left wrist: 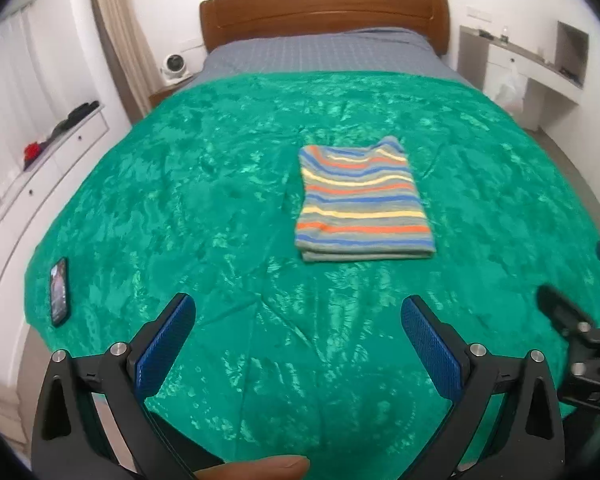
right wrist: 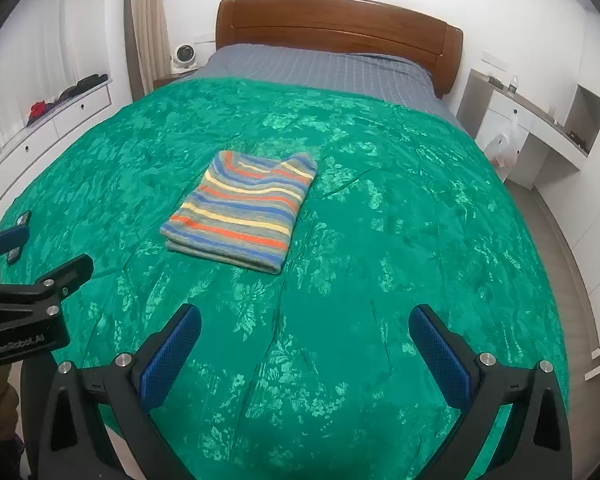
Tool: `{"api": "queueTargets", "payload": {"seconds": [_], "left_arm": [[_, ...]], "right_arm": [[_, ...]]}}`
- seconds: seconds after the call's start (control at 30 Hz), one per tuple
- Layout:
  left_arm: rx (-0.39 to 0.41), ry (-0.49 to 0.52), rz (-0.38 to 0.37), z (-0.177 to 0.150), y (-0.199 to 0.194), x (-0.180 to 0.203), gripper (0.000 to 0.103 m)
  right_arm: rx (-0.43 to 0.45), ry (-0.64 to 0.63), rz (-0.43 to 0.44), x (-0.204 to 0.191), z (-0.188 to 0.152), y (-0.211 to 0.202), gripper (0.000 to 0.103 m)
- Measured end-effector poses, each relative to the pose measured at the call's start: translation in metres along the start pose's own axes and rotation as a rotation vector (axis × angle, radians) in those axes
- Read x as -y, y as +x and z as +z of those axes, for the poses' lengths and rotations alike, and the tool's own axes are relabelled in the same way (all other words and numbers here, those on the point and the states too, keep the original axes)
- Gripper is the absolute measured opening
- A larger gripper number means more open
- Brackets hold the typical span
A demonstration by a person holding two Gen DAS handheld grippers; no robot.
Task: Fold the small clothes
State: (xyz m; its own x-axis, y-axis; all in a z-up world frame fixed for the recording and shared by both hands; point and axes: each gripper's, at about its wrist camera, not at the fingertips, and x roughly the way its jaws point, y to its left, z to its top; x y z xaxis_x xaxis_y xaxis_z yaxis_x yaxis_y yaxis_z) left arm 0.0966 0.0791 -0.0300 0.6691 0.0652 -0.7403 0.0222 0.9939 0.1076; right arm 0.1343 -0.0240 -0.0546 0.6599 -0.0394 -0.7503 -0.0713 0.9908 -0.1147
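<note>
**Jaws clear, garment folded on the bed**

Left gripper (left wrist: 298, 326): jaws stand wide apart, with nothing between them but green bedspread (left wrist: 180, 184). Right gripper (right wrist: 305, 334): jaws likewise wide apart and empty. Both grippers point down at a slant over the near edge of the bed and touch no cloth.

The striped garment (left wrist: 362, 200) lies ahead of both grippers, near the middle of the bedspread and well apart from either pair of jaws. It is a flat, layered rectangle with stacked edges visible along its near side, so the fold appears complete or nearly so.

Direction from the jaws:
- From the left gripper, the garment lies ahead and slightly to the right.
- From the right gripper, the garment (right wrist: 244, 212) lies ahead and to the left.
- It therefore sits roughly between the two lines of approach. Neither hand is clearly nearer.

Long axis: the garment runs from the near edge of the bed toward the headboard (left wrist: 324, 12), with stripes across that axis. In the right wrist view it appears turned, its near edge angled down to the right.

A phone (left wrist: 59, 292) lies at the left edge of the bedspread, well apart from the garment.

Judgement: if a further fold or a transfer follows, each gripper must travel forward and inward to reach a near corner.
</note>
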Motion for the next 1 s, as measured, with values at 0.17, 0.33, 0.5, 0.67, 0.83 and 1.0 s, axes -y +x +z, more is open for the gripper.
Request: {"api": "queueTargets", "payload": {"seconds": [0.17, 0.33, 0.5, 0.67, 0.83, 1.0], "left_arm": [[0.023, -0.008, -0.054, -0.006, -0.019, -0.002, 0.103], [0.070, 0.018, 0.036, -0.008, -0.032, 0.002, 0.103], [0.074, 0.022, 0.034, -0.007, -0.036, 0.004, 0.103], [0.062, 0.017, 0.029, -0.006, -0.039, 0.003, 0.103], [0.075, 0.020, 0.066, -0.005, -0.048, 0.007, 0.103], [0.067, 0.004, 0.053, -0.003, -0.047, 0.003, 0.103]], "right_arm": [[0.009, -0.012, 0.008, -0.004, -0.001, -0.015, 0.103], [0.010, 0.004, 0.024, -0.002, -0.001, -0.022, 0.103], [0.004, 0.005, 0.021, -0.004, -0.001, -0.023, 0.102], [0.020, -0.004, 0.030, -0.004, -0.001, -0.036, 0.102], [0.043, -0.012, 0.049, -0.002, 0.006, -0.052, 0.102], [0.048, -0.035, 0.054, -0.007, 0.008, -0.055, 0.102]]}}
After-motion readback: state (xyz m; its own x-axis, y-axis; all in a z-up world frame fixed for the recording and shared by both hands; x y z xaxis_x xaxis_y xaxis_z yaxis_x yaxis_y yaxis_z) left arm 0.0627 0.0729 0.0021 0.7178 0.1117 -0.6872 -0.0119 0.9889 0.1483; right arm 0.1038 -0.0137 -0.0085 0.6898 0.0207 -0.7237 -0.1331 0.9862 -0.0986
